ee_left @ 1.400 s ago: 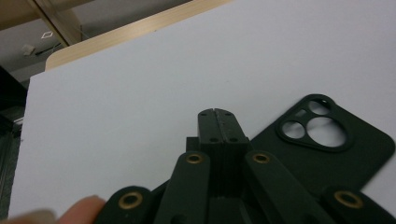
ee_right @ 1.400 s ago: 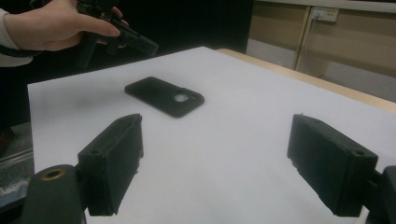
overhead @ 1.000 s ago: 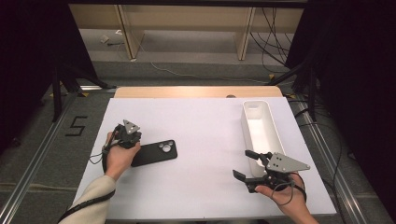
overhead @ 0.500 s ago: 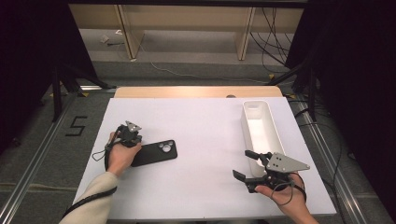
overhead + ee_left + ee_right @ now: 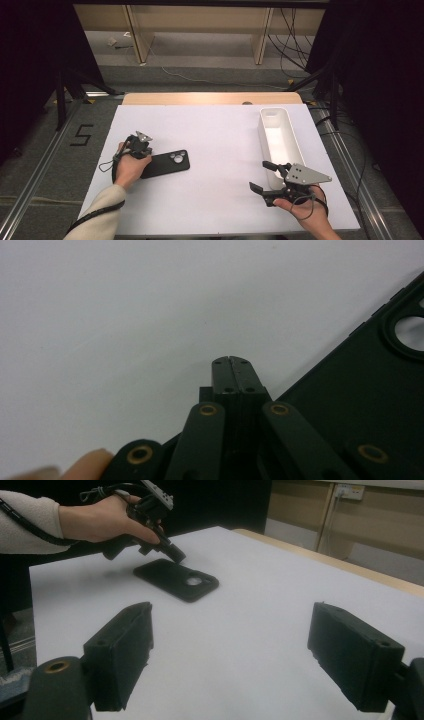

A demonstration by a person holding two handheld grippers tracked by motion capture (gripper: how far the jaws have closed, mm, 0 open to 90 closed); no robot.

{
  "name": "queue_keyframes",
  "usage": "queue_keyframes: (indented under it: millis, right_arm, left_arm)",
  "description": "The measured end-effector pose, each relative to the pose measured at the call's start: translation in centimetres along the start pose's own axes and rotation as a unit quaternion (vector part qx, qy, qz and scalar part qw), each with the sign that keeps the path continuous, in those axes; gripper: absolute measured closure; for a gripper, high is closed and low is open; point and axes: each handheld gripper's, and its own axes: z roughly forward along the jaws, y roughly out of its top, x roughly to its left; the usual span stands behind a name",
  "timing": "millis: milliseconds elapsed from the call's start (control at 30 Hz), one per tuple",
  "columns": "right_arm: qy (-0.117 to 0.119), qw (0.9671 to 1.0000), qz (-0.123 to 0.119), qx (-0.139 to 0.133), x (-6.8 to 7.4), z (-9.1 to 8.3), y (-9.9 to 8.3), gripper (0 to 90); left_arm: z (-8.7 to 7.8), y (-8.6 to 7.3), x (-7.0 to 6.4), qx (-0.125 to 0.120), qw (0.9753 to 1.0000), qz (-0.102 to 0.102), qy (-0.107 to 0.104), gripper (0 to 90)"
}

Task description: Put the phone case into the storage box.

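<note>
Black phone case (image 5: 166,164), one; left gripper (image 5: 233,362) closed empty, right gripper (image 5: 265,176) wide apart

Both tongs are black: the left tongs (image 5: 233,371) have brass-ringed pivot screws on their link arms. The right tongs (image 5: 266,176) carry a grey three-cornered plate on top. A cream sleeve (image 5: 95,215) covers the left forearm, with a thin black cable running along it.

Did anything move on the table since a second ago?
Hardly anything. The left gripper tipped slightly beside the black phone case, its fingers closed with nothing between them. The case, the white bin and the open right gripper stayed put.
</note>
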Motion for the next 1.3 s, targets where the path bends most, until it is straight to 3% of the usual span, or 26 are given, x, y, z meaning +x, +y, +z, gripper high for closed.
queue_keyframes:
  millis: [400, 833, 1300]
  right_arm:
    - [0.0, 1.0, 0.001, -0.001, 0.0, -0.1, 0.0, 19.5]
    - [-0.001, 1.0, 0.0, 0.0, 0.0, -0.1, 0.1, 19.5]
    - [0.0, 1.0, 0.0, -0.001, 0.1, -0.1, 0.1, 19.6]
  left_arm:
    - [-1.1, -0.7, -0.6, 0.023, 0.9995, 0.021, -0.004, 89.9]
    - [-2.5, -1.4, -2.1, 0.053, 0.9969, 0.059, -0.005, 89.9]
    - [-3.8, -2.4, -3.2, 0.061, 0.995, 0.077, -0.016, 89.9]
